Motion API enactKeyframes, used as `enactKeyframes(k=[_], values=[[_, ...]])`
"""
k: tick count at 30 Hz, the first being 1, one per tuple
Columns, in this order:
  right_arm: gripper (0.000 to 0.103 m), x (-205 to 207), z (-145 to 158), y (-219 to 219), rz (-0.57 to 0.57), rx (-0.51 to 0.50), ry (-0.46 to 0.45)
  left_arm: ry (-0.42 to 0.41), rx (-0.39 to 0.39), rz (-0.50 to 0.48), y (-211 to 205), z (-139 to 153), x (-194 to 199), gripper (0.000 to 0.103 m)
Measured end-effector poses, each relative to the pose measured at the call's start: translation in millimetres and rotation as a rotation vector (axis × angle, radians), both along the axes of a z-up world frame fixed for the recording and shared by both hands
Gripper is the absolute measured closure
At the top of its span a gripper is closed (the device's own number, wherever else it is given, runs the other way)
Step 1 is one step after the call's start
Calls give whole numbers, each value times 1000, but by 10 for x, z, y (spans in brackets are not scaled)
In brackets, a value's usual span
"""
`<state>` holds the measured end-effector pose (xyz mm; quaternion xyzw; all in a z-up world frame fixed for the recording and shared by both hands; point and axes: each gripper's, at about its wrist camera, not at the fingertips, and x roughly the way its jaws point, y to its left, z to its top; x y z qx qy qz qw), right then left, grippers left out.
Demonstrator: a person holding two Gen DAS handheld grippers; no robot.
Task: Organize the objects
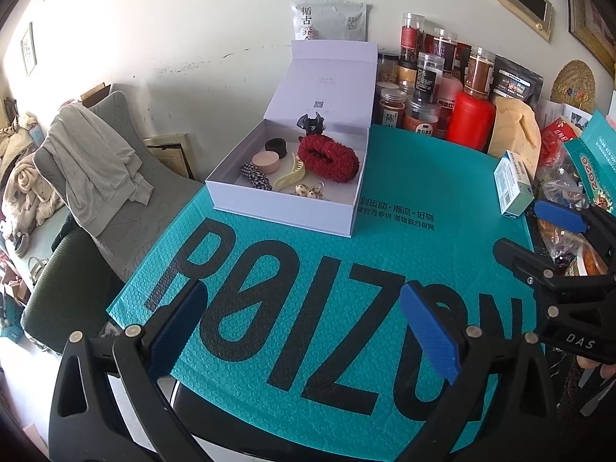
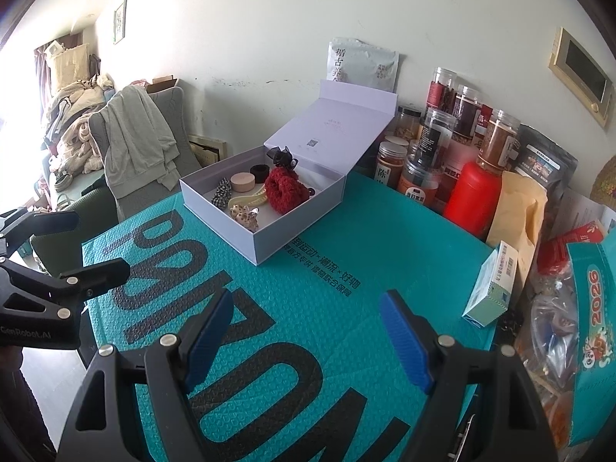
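Sitting inside the white box (image 1: 285, 208), the red scrunchie (image 1: 329, 158) and small accessories look sorted, while both grippers, left gripper (image 1: 304, 331) and right gripper (image 2: 308, 338), hover empty, jaws apart, near it.

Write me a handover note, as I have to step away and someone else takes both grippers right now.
Left gripper: jaws open, nothing between them, over the teal mailer.
Right gripper: jaws open, nothing between them, also over the mailer.
White box: lid up, at the mailer's far end. Inside: red scrunchie, black bow clip, black hair tie, pink round case, checked tie, cream claw clip, spotted bow.
Done: these pieces are boxed; no loose ones show on the mailer.
Left: probably closing the lid.
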<state>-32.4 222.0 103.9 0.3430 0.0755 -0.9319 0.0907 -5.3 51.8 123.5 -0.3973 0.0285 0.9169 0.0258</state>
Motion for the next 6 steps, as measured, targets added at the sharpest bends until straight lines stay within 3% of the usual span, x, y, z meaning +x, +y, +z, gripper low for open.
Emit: enactKeyframes(k=[6], values=[[24, -18, -17, 17, 1, -2, -8, 3, -16, 13, -5, -3, -30, 3]])
